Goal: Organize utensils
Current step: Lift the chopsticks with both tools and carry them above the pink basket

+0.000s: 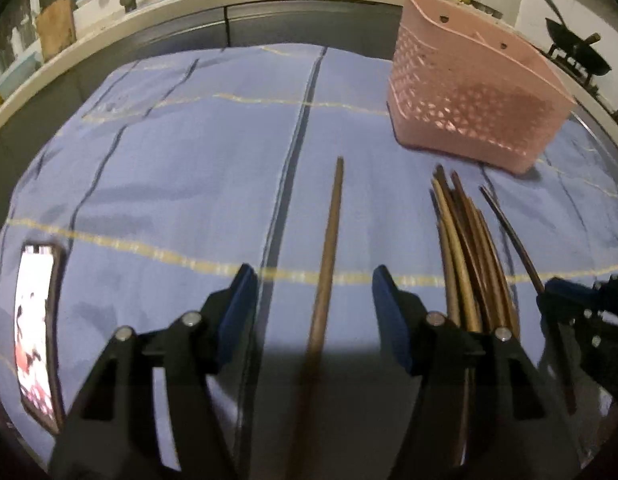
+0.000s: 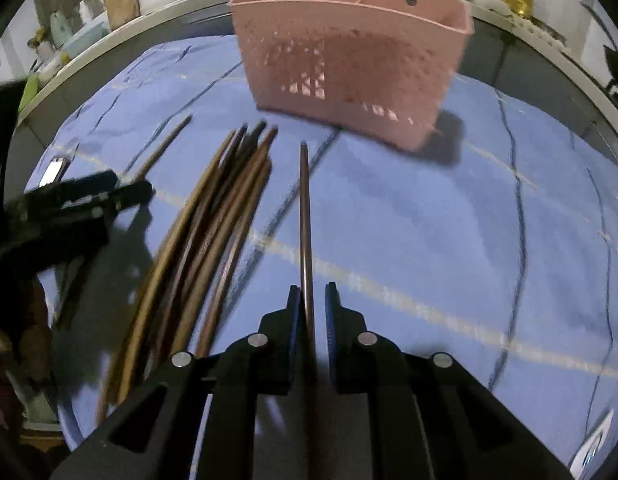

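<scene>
Right gripper [image 2: 312,300] pinched on a single chopstick [image 2: 305,216], tip aimed toward the pink perforated basket [image 2: 349,64] standing ahead on the blue cloth [image 2: 469,240]. Left gripper [image 1: 315,292] spread wide, a loose chopstick [image 1: 329,248] lying between its jaws, ungripped. Remaining chopsticks [image 2: 213,216] bundled between both tools. Risked: thin stick pivoting in the pinch, catching the basket rim.

A single chopstick [image 2: 305,216] is clamped between the nearly closed pads of the right gripper [image 2: 313,308] and points toward the pink basket [image 2: 349,56], which stands upright on the blue cloth [image 2: 449,220]. A bundle of chopsticks [image 2: 213,216] is spread on the cloth just left. The left gripper [image 2: 109,196] is seen at the left edge.
</scene>
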`<state>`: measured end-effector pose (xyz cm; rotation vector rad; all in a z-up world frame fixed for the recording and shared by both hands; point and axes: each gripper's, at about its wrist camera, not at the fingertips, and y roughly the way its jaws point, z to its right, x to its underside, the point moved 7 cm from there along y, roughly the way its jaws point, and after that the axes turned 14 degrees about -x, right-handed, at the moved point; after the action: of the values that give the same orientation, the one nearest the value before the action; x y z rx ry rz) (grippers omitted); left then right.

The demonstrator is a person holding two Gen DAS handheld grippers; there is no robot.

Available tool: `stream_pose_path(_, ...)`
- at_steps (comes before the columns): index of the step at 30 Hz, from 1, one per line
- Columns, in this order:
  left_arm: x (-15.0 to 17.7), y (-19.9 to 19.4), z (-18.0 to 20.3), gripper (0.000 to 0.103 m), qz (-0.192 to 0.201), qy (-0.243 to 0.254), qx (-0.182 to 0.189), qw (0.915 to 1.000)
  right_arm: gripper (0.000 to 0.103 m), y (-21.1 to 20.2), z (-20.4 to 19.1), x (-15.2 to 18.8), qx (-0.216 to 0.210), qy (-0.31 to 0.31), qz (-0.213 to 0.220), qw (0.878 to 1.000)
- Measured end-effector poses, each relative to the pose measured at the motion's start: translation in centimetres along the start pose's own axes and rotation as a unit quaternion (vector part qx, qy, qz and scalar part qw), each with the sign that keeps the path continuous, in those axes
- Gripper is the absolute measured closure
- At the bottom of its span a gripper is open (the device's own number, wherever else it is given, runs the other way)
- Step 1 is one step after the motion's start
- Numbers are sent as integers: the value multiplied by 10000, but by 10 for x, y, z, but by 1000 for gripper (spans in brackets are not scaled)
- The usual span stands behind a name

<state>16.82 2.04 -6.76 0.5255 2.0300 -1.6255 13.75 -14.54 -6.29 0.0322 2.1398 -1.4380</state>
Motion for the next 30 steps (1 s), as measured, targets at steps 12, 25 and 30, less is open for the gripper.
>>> stream_pose_path(12,-23,-8,17,98,53,96,692,9975,98,7,-12,-33,-689,-89,92,9975)
stream_pose_path(25,-82,-130,-35,98,1050,-1354,2540,9519,98,-135,-29,-46,-1300,-171,2413,9616)
stream_pose_path(30,-122,-180,-40,98,1828,-1632,2630,9331,98,-180,-32,-84,-1217,-183,3216,9389)
